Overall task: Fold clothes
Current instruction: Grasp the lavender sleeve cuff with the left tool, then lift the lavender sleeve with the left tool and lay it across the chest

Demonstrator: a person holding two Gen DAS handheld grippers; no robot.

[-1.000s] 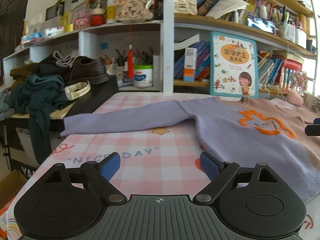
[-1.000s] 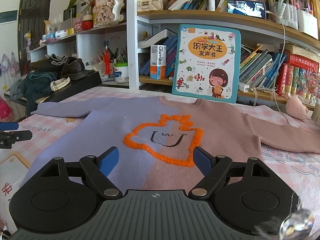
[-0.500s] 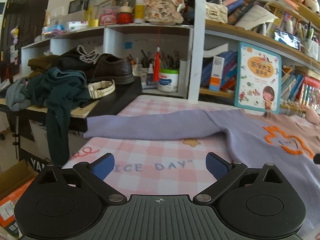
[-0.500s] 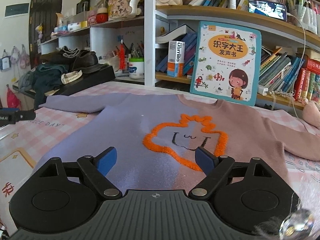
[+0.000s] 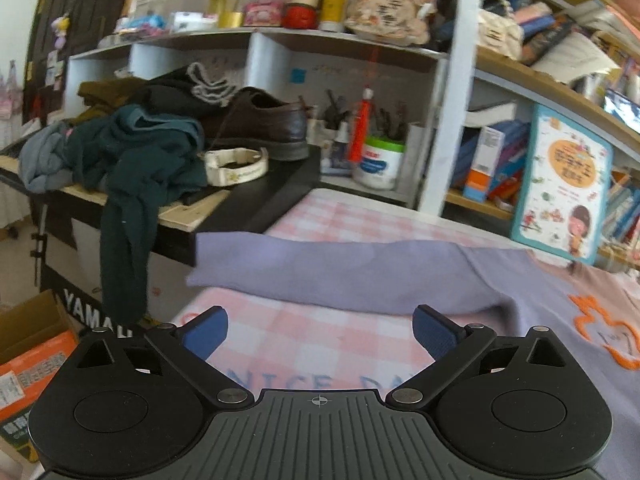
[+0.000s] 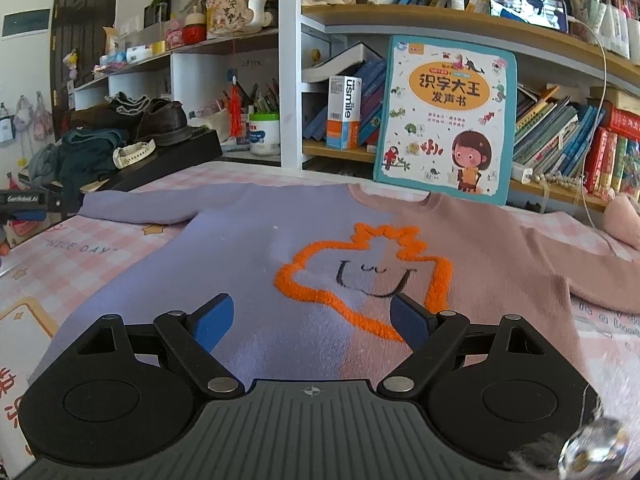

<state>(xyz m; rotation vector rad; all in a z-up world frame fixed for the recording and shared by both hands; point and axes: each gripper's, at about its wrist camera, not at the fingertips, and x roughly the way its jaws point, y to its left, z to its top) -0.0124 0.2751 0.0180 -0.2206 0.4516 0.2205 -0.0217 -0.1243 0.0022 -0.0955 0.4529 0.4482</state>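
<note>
The sweater (image 6: 280, 256) lies flat across the frame's middle, its lilac sleeve (image 5: 340, 276) running crosswise just above the left gripper (image 5: 320, 334), the nearer one, jaws just spread, empty. The right gripper (image 6: 312, 322) hangs released over the hem.

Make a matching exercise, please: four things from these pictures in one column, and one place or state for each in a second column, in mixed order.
1. sweater
2. picture book
3. brown shoe
4. left gripper

a. stands upright against the shelf
b. open, nothing between its fingers
c. lies spread flat on the checked cloth
d. sits on the black board beside the dark clothes

Pairs: 1-c, 2-a, 3-d, 4-b
</note>
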